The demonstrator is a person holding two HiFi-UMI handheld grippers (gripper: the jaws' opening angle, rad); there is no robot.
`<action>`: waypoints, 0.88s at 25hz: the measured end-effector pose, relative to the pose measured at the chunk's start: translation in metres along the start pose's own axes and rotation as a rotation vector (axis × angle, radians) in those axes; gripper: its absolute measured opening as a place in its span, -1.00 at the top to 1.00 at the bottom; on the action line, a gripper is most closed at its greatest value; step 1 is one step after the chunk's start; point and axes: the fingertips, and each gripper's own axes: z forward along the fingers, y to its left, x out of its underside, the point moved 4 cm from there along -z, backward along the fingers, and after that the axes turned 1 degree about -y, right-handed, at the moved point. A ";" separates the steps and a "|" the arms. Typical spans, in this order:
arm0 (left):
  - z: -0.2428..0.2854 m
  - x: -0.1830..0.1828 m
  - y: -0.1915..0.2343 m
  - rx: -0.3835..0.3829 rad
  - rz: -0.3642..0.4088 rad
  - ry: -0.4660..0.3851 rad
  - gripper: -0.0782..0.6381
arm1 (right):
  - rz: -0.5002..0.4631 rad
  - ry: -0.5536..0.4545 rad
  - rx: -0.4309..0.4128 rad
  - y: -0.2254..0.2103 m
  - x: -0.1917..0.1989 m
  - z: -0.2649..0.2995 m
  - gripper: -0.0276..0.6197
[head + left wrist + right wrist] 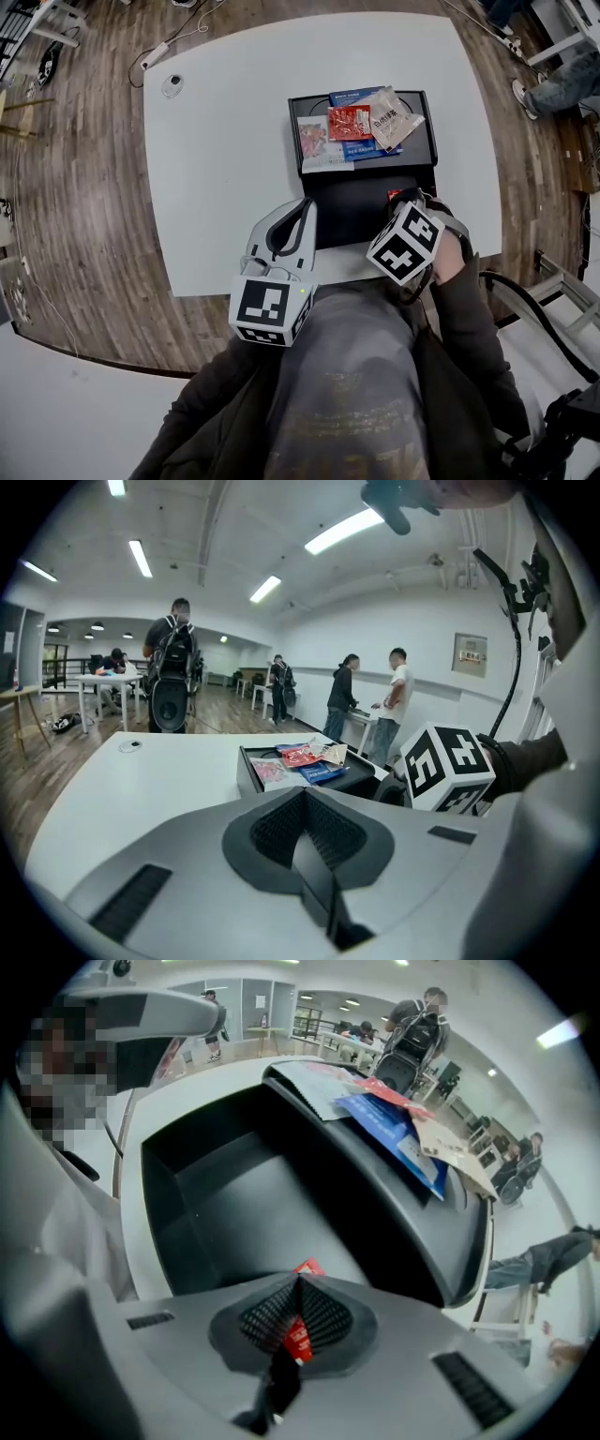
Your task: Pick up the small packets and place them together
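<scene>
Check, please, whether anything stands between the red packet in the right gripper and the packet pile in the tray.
The right gripper is shut on the red packet in the black tray's near well. The well's far wall rises between it and the packet pile on the shelf; nothing else visible does.

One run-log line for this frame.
left tongs: shut, empty | right tongs: shut on red packet, over black tray | other packets: piled far end

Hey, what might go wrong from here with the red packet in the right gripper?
The right gripper pinches the red packet by a narrow strip, so it may slip out on lifting. The packet pile on the black tray overlaps loosely; dropping another on it might slide some off.
</scene>
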 end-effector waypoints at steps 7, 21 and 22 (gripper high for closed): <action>-0.003 0.005 0.007 -0.033 -0.022 0.004 0.78 | 0.158 -0.278 -0.111 -0.005 -0.011 -0.027 0.91; 0.016 -0.011 -0.032 0.082 0.100 0.001 0.78 | 0.186 -0.465 0.005 -0.027 0.003 -0.076 0.90; 0.023 -0.013 -0.042 0.120 0.120 0.015 0.78 | 0.206 -0.480 0.015 -0.030 0.007 -0.081 0.90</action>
